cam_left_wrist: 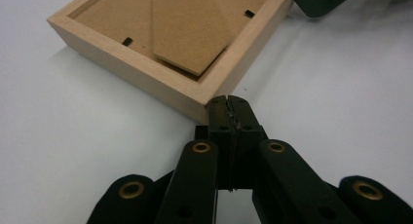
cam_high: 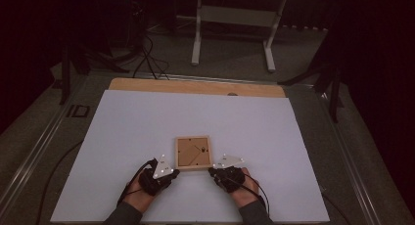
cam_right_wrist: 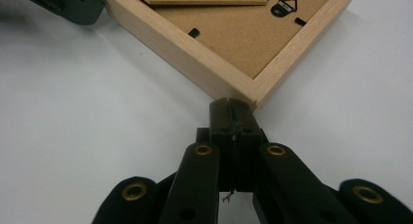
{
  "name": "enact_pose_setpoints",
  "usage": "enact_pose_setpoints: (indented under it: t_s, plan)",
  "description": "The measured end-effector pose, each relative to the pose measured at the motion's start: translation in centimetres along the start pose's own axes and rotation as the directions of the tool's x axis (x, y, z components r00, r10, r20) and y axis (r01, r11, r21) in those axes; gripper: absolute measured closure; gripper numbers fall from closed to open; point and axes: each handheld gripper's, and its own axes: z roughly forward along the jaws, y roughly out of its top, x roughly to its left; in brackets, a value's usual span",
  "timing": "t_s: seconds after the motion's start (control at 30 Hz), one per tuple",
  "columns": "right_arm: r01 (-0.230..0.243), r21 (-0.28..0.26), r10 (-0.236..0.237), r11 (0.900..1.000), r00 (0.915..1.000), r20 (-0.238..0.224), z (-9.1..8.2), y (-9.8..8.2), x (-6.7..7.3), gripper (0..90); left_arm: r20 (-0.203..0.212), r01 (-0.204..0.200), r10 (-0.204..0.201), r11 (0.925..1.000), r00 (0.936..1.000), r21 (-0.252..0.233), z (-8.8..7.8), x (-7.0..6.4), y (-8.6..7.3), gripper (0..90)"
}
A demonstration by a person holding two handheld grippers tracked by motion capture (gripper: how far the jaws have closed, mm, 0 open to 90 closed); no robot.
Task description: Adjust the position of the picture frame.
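A small light-wood picture frame [cam_high: 194, 153] lies face down on the white sheet, its brown backing board and stand flap upward. My left gripper [cam_high: 174, 171] is shut, its tips at the frame's near left corner. In the left gripper view the shut jaws of the left gripper [cam_left_wrist: 228, 101] meet the corner of the frame [cam_left_wrist: 165, 36]. My right gripper [cam_high: 211, 170] is shut too, at the near right corner. The right gripper view has the right gripper [cam_right_wrist: 230, 103] tips against the frame [cam_right_wrist: 229, 44] corner, with a small metal hanger [cam_right_wrist: 284, 7] on the backing.
The white sheet [cam_high: 147, 122] covers a wooden tabletop [cam_high: 195, 86]. Beyond the table stand a white desk frame [cam_high: 234, 19] and cables on the dark floor. The person's hands enter from the bottom edge.
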Motion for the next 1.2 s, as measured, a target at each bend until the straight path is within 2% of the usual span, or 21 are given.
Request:
enact_pose_setpoints:
  t_s: [0.27,0.5,0.7,0.93,1.13,1.2]
  plan:
    - [-0.01,-0.012,0.01,1.0,0.9999,-0.002,0.3,0.5,-0.5,89.6,-0.029,0.018,-0.018,0.9998,0.9994,0.005,0.4,0.5,0.3,89.4]
    - [0.007,-0.007,-0.007,1.0,0.9999,-0.009,0.8,0.9,-1.0,89.5,-0.07,0.041,-0.04,0.999,0.9967,0.016,1.0,1.1,0.7,89.4]
    - [0.004,-0.012,-0.004,1.0,1.0,-0.002,1.3,1.5,-1.9,89.6,-0.083,0.06,-0.058,0.9981,0.9948,0.014,1.6,1.5,1.2,89.4]
    - [0.019,-0.023,-0.019,1.0,0.9998,-0.005,1.8,2.0,-2.3,89.6,-0.1,0.111,-0.111,0.9938,0.9888,-0.003,2.1,2.3,1.4,89.3]
    - [0.029,-0.031,-0.029,0.999,0.9996,0.003,2.1,2.3,-2.3,89.5,-0.096,0.128,-0.13,0.9915,0.9869,-0.022,1.8,2.7,1.4,87.8]
    - [0.023,-0.041,-0.023,0.999,0.9997,0.006,1.9,2.3,-2.3,89.5,-0.075,0.132,-0.135,0.9904,0.988,-0.04,1.6,2.7,1.5,83.9]
